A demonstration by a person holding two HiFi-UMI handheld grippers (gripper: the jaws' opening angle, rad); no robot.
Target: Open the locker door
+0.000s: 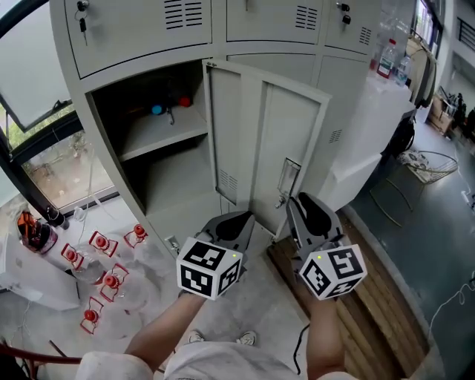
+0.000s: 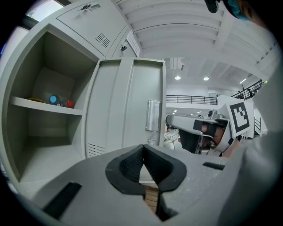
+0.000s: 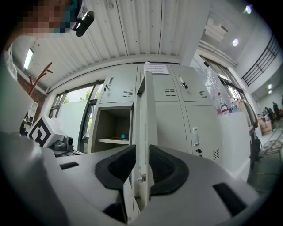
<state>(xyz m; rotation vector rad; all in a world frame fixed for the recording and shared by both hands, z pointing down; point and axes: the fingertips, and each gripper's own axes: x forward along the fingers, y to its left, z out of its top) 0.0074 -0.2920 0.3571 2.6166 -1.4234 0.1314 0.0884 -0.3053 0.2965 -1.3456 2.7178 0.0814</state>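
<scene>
The grey locker door (image 1: pixel 260 141) stands swung out toward me, with its inner side and latch plate (image 1: pixel 288 178) showing. The open compartment (image 1: pixel 156 148) behind it has a shelf holding a small blue thing (image 1: pixel 157 110) and a red one (image 1: pixel 184 102). My right gripper (image 1: pixel 295 202) is at the door's free edge; in the right gripper view the door edge (image 3: pixel 146 110) runs between its pads, and the gripper (image 3: pixel 142 152) is shut on it. My left gripper (image 1: pixel 236 220) hangs below the door's middle, and in its own view the gripper (image 2: pixel 143 148) is shut on nothing, facing the door (image 2: pixel 128 106).
Red-capped bottles (image 1: pixel 104 260) lie on the floor to the left beside a white box. A wooden pallet (image 1: pixel 378 297) sits at the right. A white counter (image 1: pixel 371 126) with bottles (image 1: pixel 386 59) adjoins the lockers, with cables (image 1: pixel 430 167) on the floor beyond. Keys (image 1: pixel 82 18) hang in upper locker doors.
</scene>
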